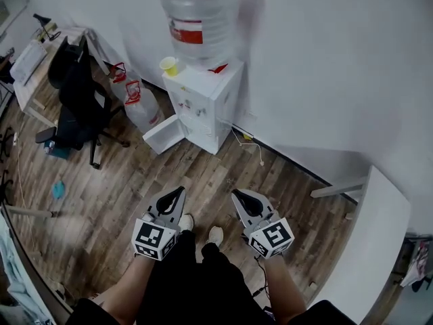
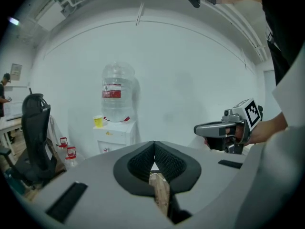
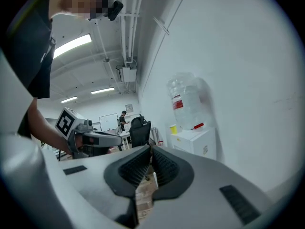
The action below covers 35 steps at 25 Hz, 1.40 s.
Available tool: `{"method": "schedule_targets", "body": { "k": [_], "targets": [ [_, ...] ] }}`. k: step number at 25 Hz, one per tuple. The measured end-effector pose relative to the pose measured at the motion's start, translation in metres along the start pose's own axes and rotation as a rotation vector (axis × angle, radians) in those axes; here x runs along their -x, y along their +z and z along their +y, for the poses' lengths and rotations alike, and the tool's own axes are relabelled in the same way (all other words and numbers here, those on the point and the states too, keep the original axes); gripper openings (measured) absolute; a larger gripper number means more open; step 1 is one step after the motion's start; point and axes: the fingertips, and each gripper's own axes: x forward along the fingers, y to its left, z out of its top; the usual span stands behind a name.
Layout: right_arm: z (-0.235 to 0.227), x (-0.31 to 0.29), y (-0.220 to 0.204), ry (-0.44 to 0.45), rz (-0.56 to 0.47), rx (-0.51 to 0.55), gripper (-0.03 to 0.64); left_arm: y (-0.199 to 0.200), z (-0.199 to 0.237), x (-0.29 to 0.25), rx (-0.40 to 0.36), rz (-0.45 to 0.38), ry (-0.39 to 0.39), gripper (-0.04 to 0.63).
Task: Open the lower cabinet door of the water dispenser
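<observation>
The white water dispenser (image 1: 206,100) stands against the wall with a clear bottle (image 1: 199,15) on top and a yellow cup (image 1: 168,65) beside it. Its lower cabinet door (image 1: 164,135) stands swung out to the left over the wooden floor. Both grippers are held well back from it, near the person's body. My left gripper (image 1: 176,195) is shut with nothing between its pads, and my right gripper (image 1: 242,198) is shut and empty too. The dispenser (image 2: 116,135) shows far off past my left gripper (image 2: 154,152). It also appears (image 3: 198,140) beyond my right gripper (image 3: 149,150).
A black office chair (image 1: 78,103) and a desk (image 1: 30,63) are at the left. Two spare water bottles (image 1: 141,105) with red handles lean left of the dispenser. A white table (image 1: 379,235) stands at the right, and a cable (image 1: 252,144) lies by the wall. A person (image 3: 124,119) stands far off.
</observation>
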Motion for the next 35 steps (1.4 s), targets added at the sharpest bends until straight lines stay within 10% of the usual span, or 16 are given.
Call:
{"method": "schedule_targets", "body": {
  "k": [14,35],
  "targets": [
    [0.065,0.034,0.008,-0.06,-0.05,0.026,0.031,0.002,-0.013,0.079,-0.04,-0.058,-0.027,0.014],
    [0.287,0.129,-0.027,-0.281,-0.106,0.005,0.023,-0.087,-0.002,0.332,-0.006,-0.13,-0.062,0.014]
  ]
}}
